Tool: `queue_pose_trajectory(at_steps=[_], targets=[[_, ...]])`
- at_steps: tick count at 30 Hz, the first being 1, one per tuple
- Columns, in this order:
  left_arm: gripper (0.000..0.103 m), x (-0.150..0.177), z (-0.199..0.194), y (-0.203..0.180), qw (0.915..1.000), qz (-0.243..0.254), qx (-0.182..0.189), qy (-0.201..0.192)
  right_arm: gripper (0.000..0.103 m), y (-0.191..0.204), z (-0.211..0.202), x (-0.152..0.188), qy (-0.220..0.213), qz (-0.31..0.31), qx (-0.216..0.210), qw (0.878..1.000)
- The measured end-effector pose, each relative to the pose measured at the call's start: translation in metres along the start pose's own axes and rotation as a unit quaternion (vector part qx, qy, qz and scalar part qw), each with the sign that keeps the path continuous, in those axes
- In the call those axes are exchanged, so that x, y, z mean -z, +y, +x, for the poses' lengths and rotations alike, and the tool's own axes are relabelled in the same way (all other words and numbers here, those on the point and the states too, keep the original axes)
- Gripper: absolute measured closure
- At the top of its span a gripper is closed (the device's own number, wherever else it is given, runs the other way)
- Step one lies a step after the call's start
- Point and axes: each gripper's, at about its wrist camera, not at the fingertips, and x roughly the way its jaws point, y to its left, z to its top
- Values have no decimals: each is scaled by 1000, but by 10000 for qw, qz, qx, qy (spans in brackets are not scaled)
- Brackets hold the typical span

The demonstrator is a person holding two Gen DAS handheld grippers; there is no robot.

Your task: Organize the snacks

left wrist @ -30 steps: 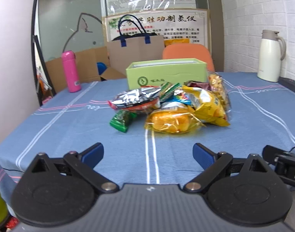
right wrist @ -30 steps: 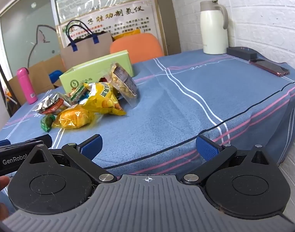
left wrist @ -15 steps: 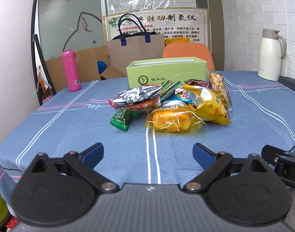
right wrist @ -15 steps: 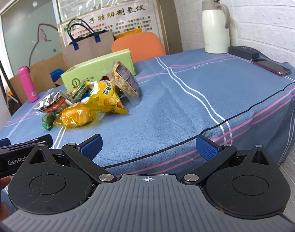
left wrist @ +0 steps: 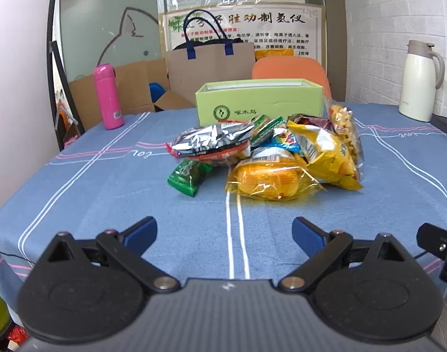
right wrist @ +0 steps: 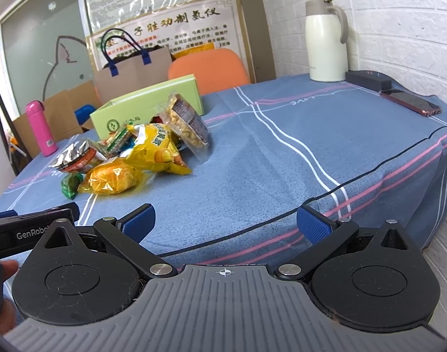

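— What colours are around the pale green box [left wrist: 260,102]?

— In front of it: a silver and red packet [left wrist: 211,143], a dark green packet [left wrist: 188,174], and a yellow bag [left wrist: 326,155]. The desk [left wrist: 106,193] is blue with white and pink stripes.

— And left of the box?

— A pink bottle [left wrist: 108,96].
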Motion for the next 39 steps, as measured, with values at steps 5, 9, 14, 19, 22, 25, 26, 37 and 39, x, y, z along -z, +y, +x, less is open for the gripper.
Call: queue_pose_trajectory(at_steps=[5,9,14,19,22,25,26,37,39], targets=[[8,-6,7,5,10000,-61,39,6,10,2,8,-3,0,17,-56,10000],[8,-12,12,7,10000,-89,38,7,10,9,15,-8,-7,-124,-112,9999],[8,-24,24,11,9999,-138,38,88,10,22,25,-18,-42,-342,-145,9993],[8,-40,37,15,9997,-167,26,153,10,33,40,-31,-22,-548,-278,9981],[8,-52,47,18,9996,-186,2,201,10,40,50,-39,53,-660,-416,9969],[8,-67,56,21,9994,-241,-3,253,10,43,59,-49,139,-594,-658,9960],[8,-72,58,23,9994,-263,0,243,10,43,63,-53,166,-565,-708,9957],[8,-107,82,45,9992,-199,135,333,10,60,108,-83,567,-705,-925,9916],[8,-108,90,51,9985,-233,98,476,10,62,114,-79,767,-776,-1070,9882]])
